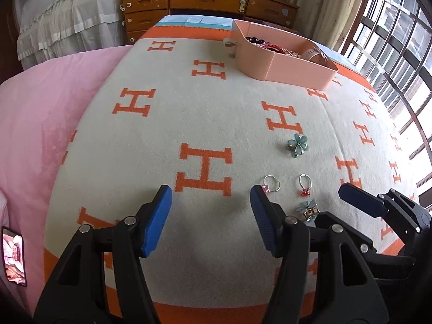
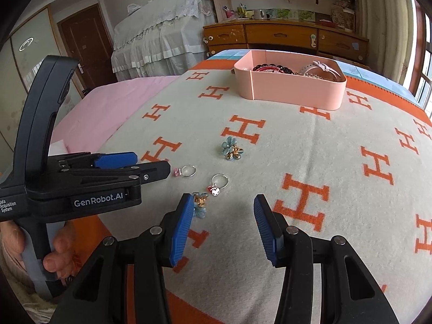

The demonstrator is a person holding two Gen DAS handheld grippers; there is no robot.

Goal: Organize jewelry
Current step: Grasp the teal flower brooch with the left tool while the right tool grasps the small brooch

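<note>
The left tool point(image 1: 210, 202) is spread wide and grips nothing, hovering low over the blanket point(image 1: 189, 108); the right tool point(image 2: 224, 216) is just as wide apart and bare. 4 small pieces lie loose on the blanket near both. The pink-stone ring point(image 1: 270, 184) sits just beside the left tool's right finger, the red-stone ring point(image 1: 305, 185) just past it. A blue flower clip point(image 2: 199, 203) touches or nearly touches the right tool's left finger, and a second blue flower clip point(image 1: 297, 145) lies a little farther out. The pink box point(image 2: 291, 91), already holding bracelets and a watch, stands well apart at the far side of the bed.

The step in hand looks like picking a piece for the box. Either tool should likely center its fingers across 1 item, come straight down and close gently, since a ring is thin and could sink into the soft blanket or flip. With both tools so close, moving 1 at a time would avoid a bump.
</note>
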